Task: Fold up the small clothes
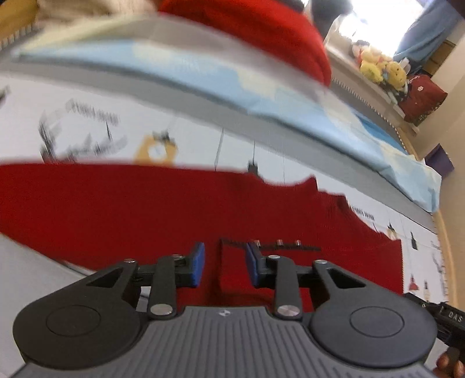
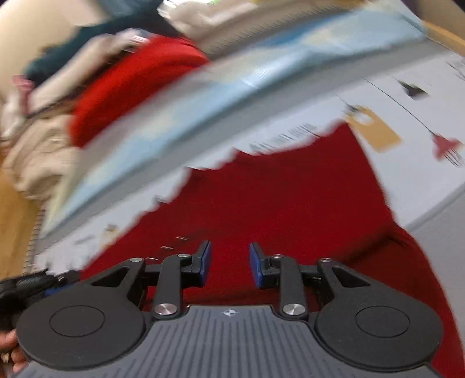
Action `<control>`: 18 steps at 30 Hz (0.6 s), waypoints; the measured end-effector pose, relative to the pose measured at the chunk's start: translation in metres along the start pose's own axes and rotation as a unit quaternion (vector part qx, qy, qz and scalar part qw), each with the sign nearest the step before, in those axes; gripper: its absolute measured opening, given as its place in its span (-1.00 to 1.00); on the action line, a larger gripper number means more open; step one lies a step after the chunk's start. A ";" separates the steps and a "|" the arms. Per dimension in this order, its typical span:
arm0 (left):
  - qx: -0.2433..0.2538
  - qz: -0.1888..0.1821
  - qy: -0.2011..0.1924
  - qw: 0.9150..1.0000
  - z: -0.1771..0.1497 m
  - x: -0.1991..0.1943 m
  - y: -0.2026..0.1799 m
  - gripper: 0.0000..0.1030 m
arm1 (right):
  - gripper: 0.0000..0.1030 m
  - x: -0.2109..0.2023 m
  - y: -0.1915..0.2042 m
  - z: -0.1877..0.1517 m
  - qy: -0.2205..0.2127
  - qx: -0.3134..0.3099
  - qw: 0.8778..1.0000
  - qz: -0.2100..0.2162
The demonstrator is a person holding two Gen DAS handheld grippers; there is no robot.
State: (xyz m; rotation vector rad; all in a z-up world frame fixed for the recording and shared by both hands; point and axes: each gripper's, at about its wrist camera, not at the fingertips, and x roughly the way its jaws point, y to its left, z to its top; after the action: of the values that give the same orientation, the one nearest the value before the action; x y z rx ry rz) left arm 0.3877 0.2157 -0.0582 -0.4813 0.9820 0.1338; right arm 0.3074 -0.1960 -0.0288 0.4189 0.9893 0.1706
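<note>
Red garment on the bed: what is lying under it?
The red garment lies spread on a white printed sheet with small drawings, which shows beyond its far edge. Whatever is directly beneath the cloth is covered, and the motion blur hides finer detail.

1. Daylight floods in from a window at the left wrist view's top right corner, blown out to white.
2. Both views are bright and evenly lit, with only soft shadows.
3. Motion blur smears the printed mat and the red garment's edges.
4. The gripper bodies stay sharp.
5. Fisheye distortion bends straight lines near the frame edges.
</note>
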 end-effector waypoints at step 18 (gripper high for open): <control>-0.118 -0.035 0.092 0.988 -0.029 0.092 0.029 -0.45 | -0.36 -0.021 -0.074 0.055 -0.053 0.044 0.996 -0.051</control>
State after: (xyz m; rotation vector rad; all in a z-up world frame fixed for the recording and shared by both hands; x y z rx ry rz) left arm 0.4077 0.2192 -0.1571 -0.7544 1.1353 0.1442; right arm 0.3390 -0.2848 -0.0174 0.4521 0.9133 0.0127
